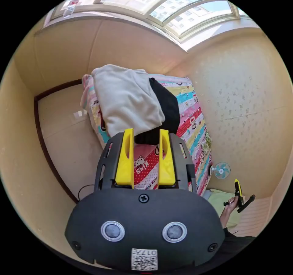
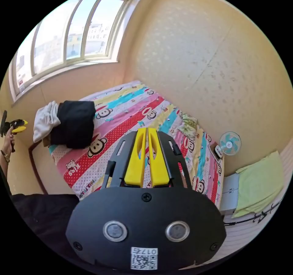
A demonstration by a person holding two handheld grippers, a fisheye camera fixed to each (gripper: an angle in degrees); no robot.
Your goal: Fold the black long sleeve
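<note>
On the bed (image 2: 128, 125), the black shirt (image 2: 74, 124) lies folded beside a white garment (image 2: 45, 119); left gripper (image 1: 146, 134) fingers parted and empty, right gripper (image 2: 147, 131) fingers closed on nothing.

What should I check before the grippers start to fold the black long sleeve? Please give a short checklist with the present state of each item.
1. Left gripper open, ready to take cloth: ok, the jaws stand apart.
2. Right gripper open: not ok, its jaws are together, holding nothing.
3. Black long sleeve lies spread out flat: not ok, it sits bunched at the end of the bed.
4. Black garment free of other cloth: not ok, a white garment lies against it.
5. Room on the striped bedsheet to lay it out: ok, most of the sheet is bare.
6. Sleeves and hem located: cannot tell.
</note>
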